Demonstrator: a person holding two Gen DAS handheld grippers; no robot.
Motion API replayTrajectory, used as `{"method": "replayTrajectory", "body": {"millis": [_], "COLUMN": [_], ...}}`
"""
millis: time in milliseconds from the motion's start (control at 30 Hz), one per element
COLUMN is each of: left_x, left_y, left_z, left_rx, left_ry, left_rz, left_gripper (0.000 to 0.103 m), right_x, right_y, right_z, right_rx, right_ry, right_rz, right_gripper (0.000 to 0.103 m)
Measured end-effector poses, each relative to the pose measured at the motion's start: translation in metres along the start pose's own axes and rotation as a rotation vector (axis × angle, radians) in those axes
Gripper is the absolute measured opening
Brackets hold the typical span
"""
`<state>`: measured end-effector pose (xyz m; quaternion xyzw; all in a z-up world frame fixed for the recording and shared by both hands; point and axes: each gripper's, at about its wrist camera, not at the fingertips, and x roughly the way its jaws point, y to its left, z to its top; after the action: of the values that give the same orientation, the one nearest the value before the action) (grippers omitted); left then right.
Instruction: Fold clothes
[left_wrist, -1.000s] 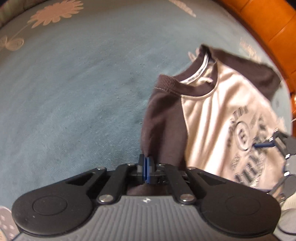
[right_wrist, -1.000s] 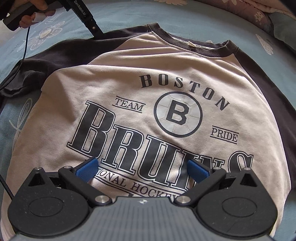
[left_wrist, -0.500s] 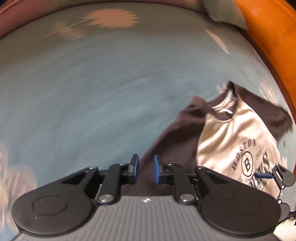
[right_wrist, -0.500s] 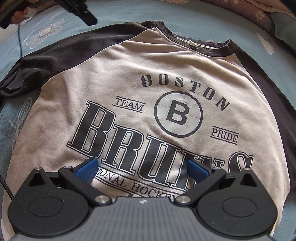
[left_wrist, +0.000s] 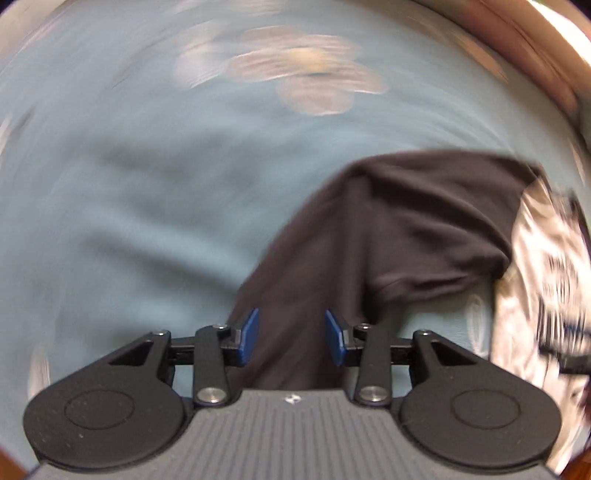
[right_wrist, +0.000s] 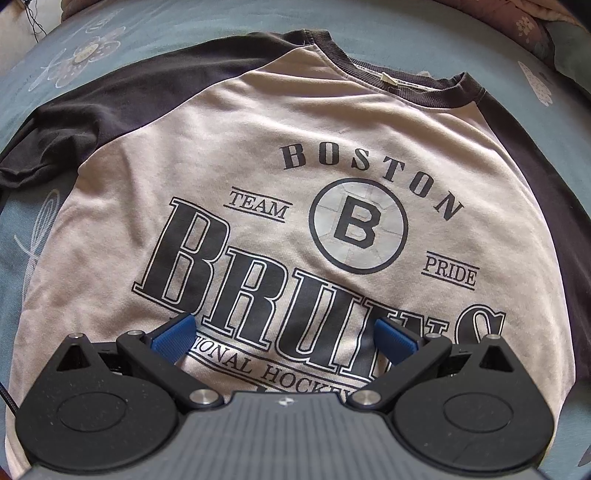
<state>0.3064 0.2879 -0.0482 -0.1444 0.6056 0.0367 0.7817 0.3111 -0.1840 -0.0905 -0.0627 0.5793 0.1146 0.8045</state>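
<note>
A cream T-shirt (right_wrist: 280, 155) with dark sleeves and a "Boston Bruins" print lies face up on a blue-grey flowered bedspread (right_wrist: 406, 33). My right gripper (right_wrist: 282, 334) hovers open over the lower part of the print, nothing between its blue pads. In the blurred left wrist view my left gripper (left_wrist: 291, 334) stands over the shirt's dark left sleeve (left_wrist: 406, 221), which stretches out over the bedspread (left_wrist: 129, 221). Its jaws are opening, the blue pads apart, with sleeve cloth below them but not pinched. The shirt's cream body (left_wrist: 543, 258) shows at the right edge.
A flower pattern (left_wrist: 295, 74) marks the bedspread ahead of the left gripper. Patterned pillows (right_wrist: 546, 33) lie at the top right past the collar. A black cable (right_wrist: 7, 398) runs along the left edge of the right wrist view.
My left gripper let go of the sleeve near the collar, its jaws parted, and it swung out along the sleeve away from the shirt's body. The right gripper stayed still.
</note>
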Motion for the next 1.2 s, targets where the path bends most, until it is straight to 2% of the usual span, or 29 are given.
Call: {"method": "replayTrajectory", "body": {"millis": [100,167,267,333,400,467,567,633,667,767,867,1000,1133,1200], "left_x": [-0.002,0.005,0.014,0.02,0.024,0.025,0.026,0.027,0.028,0.029,0.028,0.018,-0.003,-0.014], "left_y": [0.043,0.06,0.069,0.073,0.075,0.07,0.058,0.052,0.05,0.04,0.034,0.022,0.025,0.029], "left_z": [-0.029,-0.042,-0.043,-0.039,-0.036,-0.033,-0.034,-0.037,-0.039,-0.047,-0.047,-0.038,-0.015,-0.002], "left_rx": [-0.144,-0.165,-0.083,-0.031,0.015,0.08,0.167,0.172,0.165,0.168,0.136,0.198,0.232,0.256], "left_ry": [-0.036,-0.036,-0.05,-0.027,0.0,0.035,0.08,0.082,0.081,0.057,0.061,0.028,-0.018,-0.035], "left_rz": [0.009,-0.025,-0.038,-0.08,-0.132,-0.139,-0.123,-0.101,-0.097,-0.051,-0.06,-0.025,0.017,0.061], "left_gripper": [0.038,0.039,0.043,0.045,0.056,0.056,0.05,0.046,0.041,0.038,0.018,0.016,0.016,0.016], "right_x": [0.0,0.001,0.002,0.003,0.004,0.004,0.005,0.005,0.005,0.006,0.006,0.006,0.007,0.007], "right_y": [0.0,0.0,-0.001,-0.001,-0.001,0.0,0.0,0.0,0.0,0.001,0.001,0.001,0.0,0.0], "right_z": [0.001,0.002,0.004,0.007,0.008,0.009,0.01,0.01,0.011,0.011,0.012,0.011,0.012,0.012], "right_rx": [-0.003,-0.006,-0.009,-0.01,-0.009,-0.01,-0.009,-0.007,-0.006,-0.004,-0.001,0.003,0.004,0.005], "right_ry": [0.01,0.015,0.027,0.041,0.051,0.056,0.062,0.065,0.067,0.071,0.076,0.078,0.084,0.088], "right_rz": [0.001,0.003,0.005,0.004,0.002,0.0,-0.003,-0.006,-0.008,-0.012,-0.016,-0.021,-0.023,-0.023], "right_gripper": [0.103,0.103,0.103,0.103,0.103,0.103,0.103,0.103,0.103,0.103,0.103,0.103,0.103,0.103]}}
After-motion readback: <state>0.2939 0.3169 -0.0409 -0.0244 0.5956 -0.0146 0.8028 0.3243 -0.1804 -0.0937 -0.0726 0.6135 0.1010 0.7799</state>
